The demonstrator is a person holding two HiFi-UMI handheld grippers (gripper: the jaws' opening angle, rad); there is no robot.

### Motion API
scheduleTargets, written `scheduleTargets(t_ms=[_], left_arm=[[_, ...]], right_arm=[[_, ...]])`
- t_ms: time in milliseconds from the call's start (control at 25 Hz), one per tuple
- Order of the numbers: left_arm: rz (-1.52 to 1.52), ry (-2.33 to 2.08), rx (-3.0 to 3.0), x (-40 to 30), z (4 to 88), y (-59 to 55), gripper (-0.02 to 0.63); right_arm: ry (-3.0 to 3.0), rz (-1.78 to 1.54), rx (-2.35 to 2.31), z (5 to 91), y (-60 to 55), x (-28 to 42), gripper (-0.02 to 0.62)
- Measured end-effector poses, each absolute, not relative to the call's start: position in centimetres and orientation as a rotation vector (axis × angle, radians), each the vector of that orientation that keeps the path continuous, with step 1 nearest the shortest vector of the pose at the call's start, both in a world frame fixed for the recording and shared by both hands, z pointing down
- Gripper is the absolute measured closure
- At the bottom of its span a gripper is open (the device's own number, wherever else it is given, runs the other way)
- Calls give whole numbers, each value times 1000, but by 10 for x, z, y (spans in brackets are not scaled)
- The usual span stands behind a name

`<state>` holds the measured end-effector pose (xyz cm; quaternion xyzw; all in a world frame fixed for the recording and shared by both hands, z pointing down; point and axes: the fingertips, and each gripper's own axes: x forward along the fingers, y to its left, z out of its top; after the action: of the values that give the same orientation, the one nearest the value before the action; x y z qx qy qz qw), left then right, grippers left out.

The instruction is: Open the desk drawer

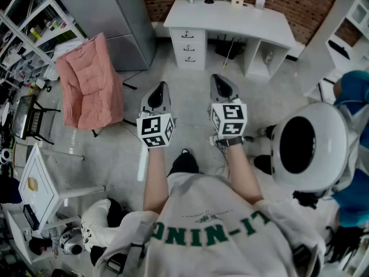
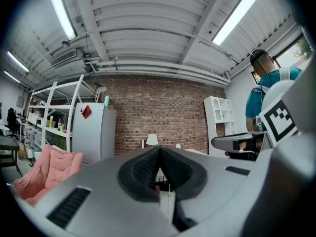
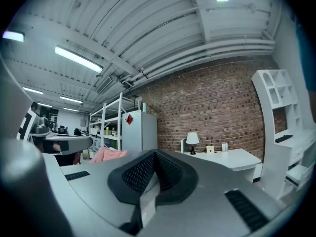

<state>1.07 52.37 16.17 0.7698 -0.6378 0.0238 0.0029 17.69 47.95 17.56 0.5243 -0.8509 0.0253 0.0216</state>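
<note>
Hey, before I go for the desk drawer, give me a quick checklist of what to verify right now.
1. Drawers located in the white desk, all shut: ok.
2. Drawers within reach: not ok, the desk stands across the floor from both grippers.
3. Left gripper open for a handle: not ok, jaws together, empty.
4. Right gripper open: not ok, jaws together, empty.
5. Pink chair off the path: ok, it stands to the left.

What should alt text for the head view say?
Seen from above, a person holds the left gripper and right gripper out, jaws shut, toward a white desk whose drawers are closed. A pink chair stands at left.
</note>
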Motion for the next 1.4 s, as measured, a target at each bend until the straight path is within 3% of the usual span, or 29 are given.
scheduleTargets(t_ms=[520, 1080, 1400], left_arm=[[75, -1891, 2440, -4, 202, 365, 606], [79, -1726, 2461, -95, 229, 144, 606], [144, -1645, 2432, -111, 268, 65, 604]], right_arm=[[-2636, 200, 1704, 210, 342, 160, 594], [-2572, 222, 1644, 222, 132, 38, 594], [-2500, 324, 1661, 260, 68, 17, 594]])
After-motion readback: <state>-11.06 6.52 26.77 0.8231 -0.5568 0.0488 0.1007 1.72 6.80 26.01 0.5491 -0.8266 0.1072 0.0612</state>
